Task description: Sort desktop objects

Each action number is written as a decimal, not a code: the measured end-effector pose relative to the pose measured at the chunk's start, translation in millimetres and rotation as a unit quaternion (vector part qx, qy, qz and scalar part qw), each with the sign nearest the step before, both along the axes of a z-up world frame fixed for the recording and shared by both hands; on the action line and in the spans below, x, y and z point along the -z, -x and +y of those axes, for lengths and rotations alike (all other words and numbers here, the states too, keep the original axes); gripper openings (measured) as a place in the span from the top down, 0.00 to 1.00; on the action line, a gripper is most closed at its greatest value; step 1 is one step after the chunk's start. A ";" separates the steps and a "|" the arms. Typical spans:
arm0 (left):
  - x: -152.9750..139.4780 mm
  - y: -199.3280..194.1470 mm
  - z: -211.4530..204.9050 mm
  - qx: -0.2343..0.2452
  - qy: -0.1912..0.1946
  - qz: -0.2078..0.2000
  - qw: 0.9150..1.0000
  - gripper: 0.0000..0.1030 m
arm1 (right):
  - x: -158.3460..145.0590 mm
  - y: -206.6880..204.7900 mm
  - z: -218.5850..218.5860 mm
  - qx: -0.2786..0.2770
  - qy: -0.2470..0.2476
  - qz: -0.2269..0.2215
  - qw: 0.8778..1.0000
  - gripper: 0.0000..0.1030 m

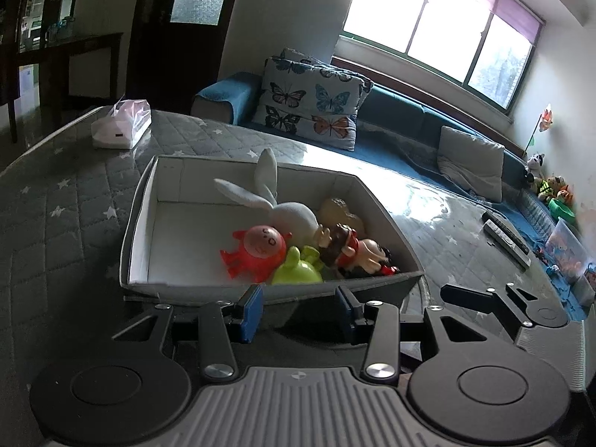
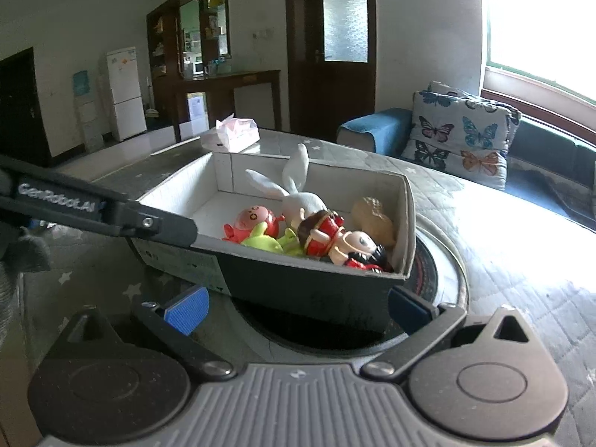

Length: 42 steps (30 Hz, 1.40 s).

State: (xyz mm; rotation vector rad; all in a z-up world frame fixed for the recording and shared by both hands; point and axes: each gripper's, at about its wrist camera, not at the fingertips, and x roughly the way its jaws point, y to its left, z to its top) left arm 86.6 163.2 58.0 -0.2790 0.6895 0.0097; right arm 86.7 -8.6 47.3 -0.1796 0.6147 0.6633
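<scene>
A grey box (image 1: 141, 223) with a white inside stands on the quilted table and holds toys: a white rabbit (image 1: 294, 216), a red-orange figure (image 1: 257, 249), a green toy (image 1: 298, 272), a brown-haired doll (image 1: 346, 246) and a beige toy (image 1: 339, 212). My left gripper (image 1: 298, 313) is open and empty at the box's near wall. In the right wrist view the same box (image 2: 316, 294) sits between the wide-open fingers of my right gripper (image 2: 298, 309), apart from the pads. The left gripper's arm (image 2: 97, 208) reaches the box rim there.
A pink tissue pack (image 1: 121, 128) lies at the table's far left. Two remote controls (image 1: 506, 238) lie at the right edge. A blue sofa with butterfly cushions (image 1: 316, 100) stands behind. A dark round plate (image 2: 439, 272) is under the box.
</scene>
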 end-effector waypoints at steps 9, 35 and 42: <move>14.8 21.2 -9.0 -0.013 -0.022 -0.005 1.000 0.56 | 11.6 12.3 -5.3 0.015 0.005 0.014 1.000 0.00; 44.5 29.2 -15.2 -0.050 -0.095 0.051 0.993 0.56 | 27.8 23.1 -5.6 0.027 0.018 0.035 0.999 0.00; 49.1 32.0 -18.5 -0.067 -0.121 0.035 0.990 0.58 | 28.4 25.6 -5.7 0.026 0.018 0.036 0.999 0.00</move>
